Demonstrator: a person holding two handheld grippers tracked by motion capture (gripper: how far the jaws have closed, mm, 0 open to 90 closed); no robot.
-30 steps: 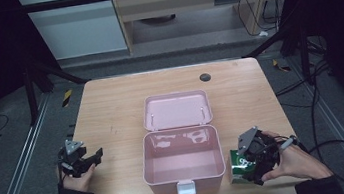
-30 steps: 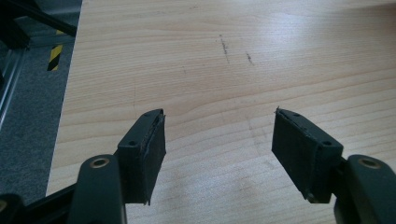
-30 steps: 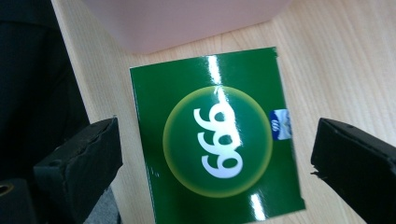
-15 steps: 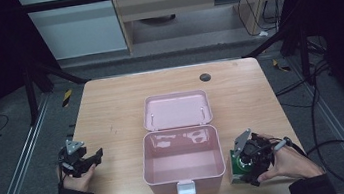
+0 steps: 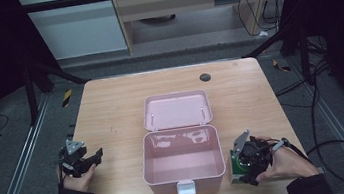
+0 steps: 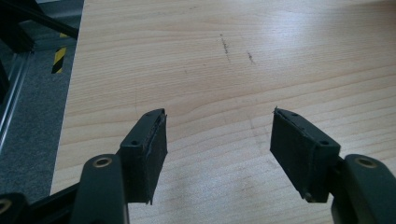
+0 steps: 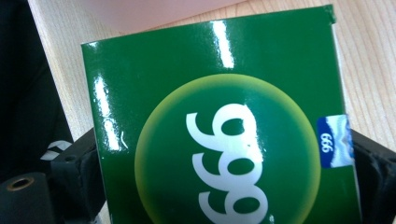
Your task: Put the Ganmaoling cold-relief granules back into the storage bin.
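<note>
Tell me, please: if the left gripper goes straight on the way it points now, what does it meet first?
Probably the pink box. The left gripper points across the bare wooden table toward it, and nothing lies between them, though its exact aim is hard to judge.

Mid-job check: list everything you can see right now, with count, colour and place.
Storage box: one, pink, open, table centre near the front edge; lid lying back behind it.
Carton: one, green with white digits, right of the box, between the right tool's jaws.
Table: one, light wood, with a dark round spot near the far edge.
Left tool: one, black, open over bare wood at the left.
Right tool: one, black, jaws just closing on the carton.
</note>
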